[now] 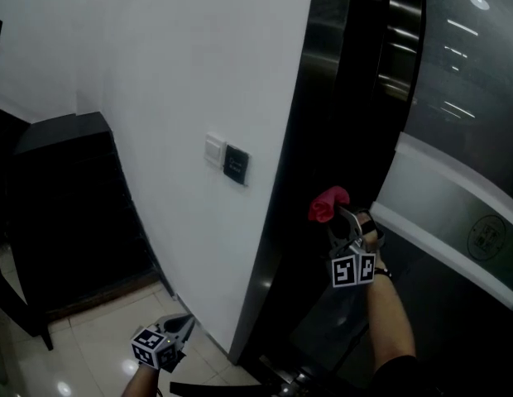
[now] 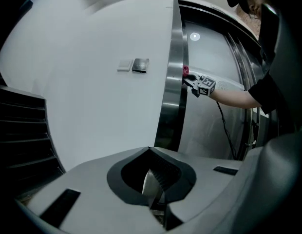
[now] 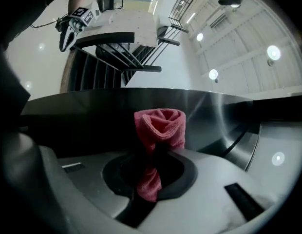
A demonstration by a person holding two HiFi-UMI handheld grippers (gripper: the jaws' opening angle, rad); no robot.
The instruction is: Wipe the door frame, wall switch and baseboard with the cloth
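Your right gripper clamps the red cloth; the cloth's long axis runs along the jaws, rolled end pointing at the dark door frame; your left gripper hangs low, jaws together, empty.

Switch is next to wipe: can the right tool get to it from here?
Probably yes: right tool, shut on the cloth, is at the frame; only bare wall lies before the switch.
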